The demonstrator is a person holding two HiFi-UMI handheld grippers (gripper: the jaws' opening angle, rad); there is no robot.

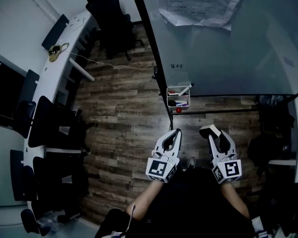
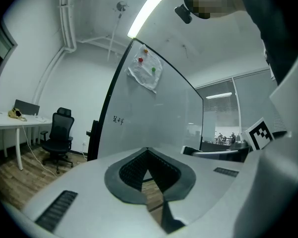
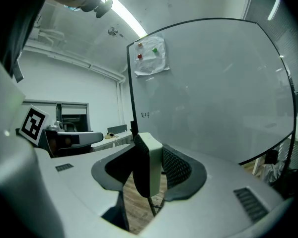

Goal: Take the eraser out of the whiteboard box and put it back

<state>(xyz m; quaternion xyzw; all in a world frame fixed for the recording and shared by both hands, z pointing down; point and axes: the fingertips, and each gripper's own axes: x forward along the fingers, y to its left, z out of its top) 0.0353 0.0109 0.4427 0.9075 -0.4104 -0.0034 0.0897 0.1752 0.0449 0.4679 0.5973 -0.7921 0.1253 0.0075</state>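
The whiteboard box [image 1: 170, 99] is a small white holder hanging at the lower left corner of the whiteboard [image 1: 223, 43], with markers inside it. My right gripper [image 1: 216, 135] hovers below the box, shut on the eraser [image 1: 210, 131]. In the right gripper view the eraser [image 3: 151, 162] is a white block with a dark felt face, standing on edge between the pads of the right gripper [image 3: 149, 182]. My left gripper [image 1: 175, 134] is beside it, to the left and below the box. Its jaws meet with nothing between them, as the left gripper view shows [image 2: 156, 182].
A long white desk [image 1: 49, 78] with black office chairs [image 1: 49, 128] curves along the left. Another black chair [image 1: 109, 19] stands near the whiteboard's left edge, with a cable [image 1: 109, 63] on the wooden floor. Paper [image 1: 198, 4] hangs on the board. Dark clutter [image 1: 273, 128] sits at right.
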